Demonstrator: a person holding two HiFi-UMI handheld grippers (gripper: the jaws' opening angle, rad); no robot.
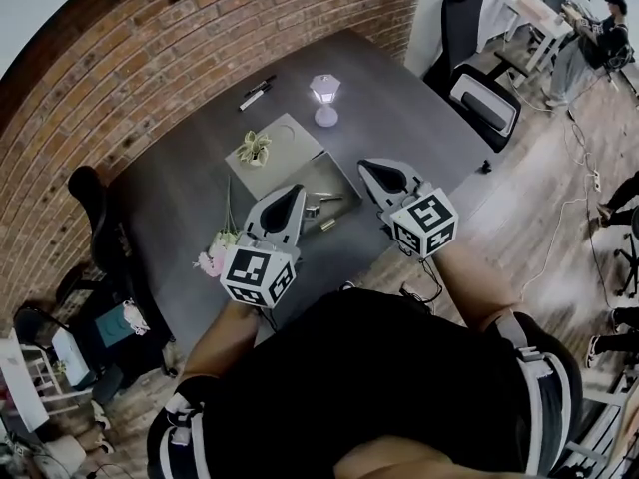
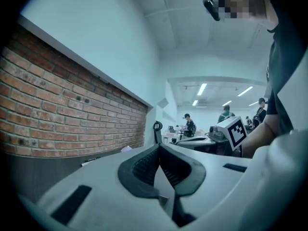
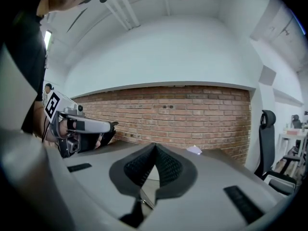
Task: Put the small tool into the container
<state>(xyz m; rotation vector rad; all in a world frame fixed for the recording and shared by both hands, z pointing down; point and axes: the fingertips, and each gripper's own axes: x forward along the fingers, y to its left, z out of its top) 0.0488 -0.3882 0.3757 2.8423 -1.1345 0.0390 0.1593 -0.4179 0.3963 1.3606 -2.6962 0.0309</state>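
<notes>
In the head view a flat grey container (image 1: 334, 183) lies open in the middle of the dark table (image 1: 399, 118), its lid (image 1: 272, 158) beside it carrying a small pale plant (image 1: 254, 149). A small brass-coloured tool (image 1: 327, 225) lies on the table just in front of the container, and another small dark piece (image 1: 316, 209) sits at its near edge. My left gripper (image 1: 290, 200) hangs over the container's near-left corner, shut and empty. My right gripper (image 1: 384, 176) hovers at the container's right side, shut with nothing between its pads. Both gripper views look level across the table, with the jaws closed tip to tip.
A small white lamp (image 1: 325, 98) and two markers (image 1: 258, 91) stand at the far side of the table. Pink flowers (image 1: 215, 254) lie at its near left. Black office chairs (image 1: 479, 88) stand to the right and another (image 1: 95, 218) to the left. A brick wall (image 3: 183, 114) runs behind.
</notes>
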